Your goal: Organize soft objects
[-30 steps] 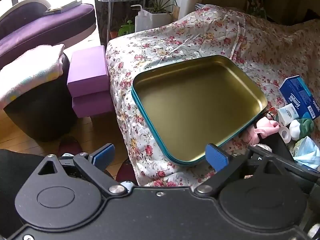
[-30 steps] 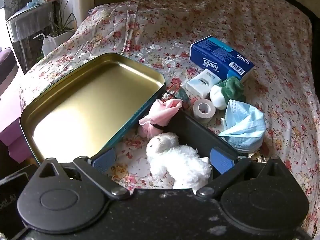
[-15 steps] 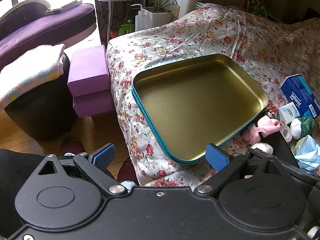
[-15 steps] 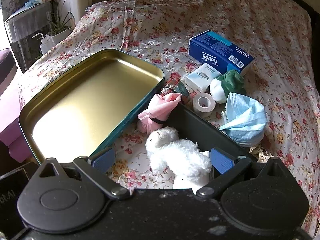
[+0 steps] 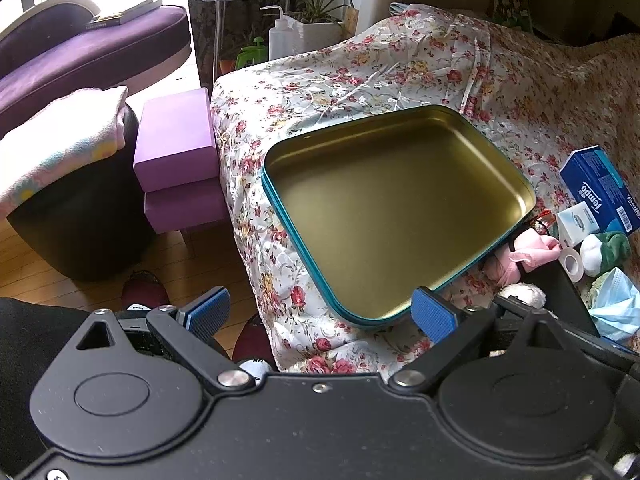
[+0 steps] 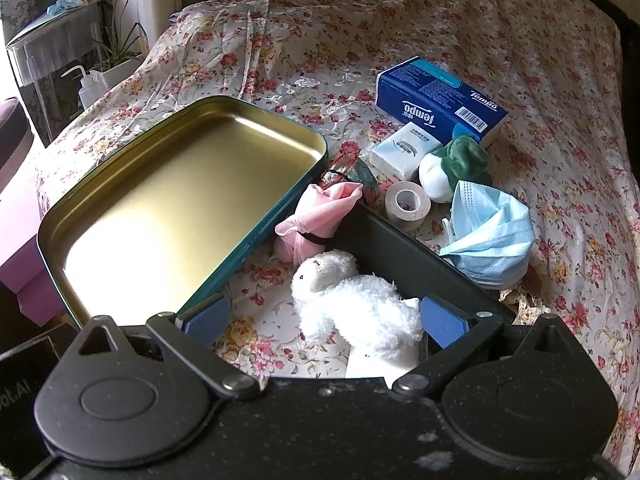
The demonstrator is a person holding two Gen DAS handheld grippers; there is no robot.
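The right gripper [image 6: 324, 320] has its fingers spread around the white plush lamb [image 6: 352, 300] — not pinching it. The left gripper [image 5: 320, 312] is spread too, its right finger's tip at the near rim of the empty tin tray [image 5: 298, 224] on the floral cloth [image 6: 440, 20].

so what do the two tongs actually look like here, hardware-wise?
Both match: the left tongs and right tongs have a matte black body with two round hubs, silver pivot screws and black linkage arms ending in blue ribbed pads. The right body looks dusty. No cables or sleeves visible.
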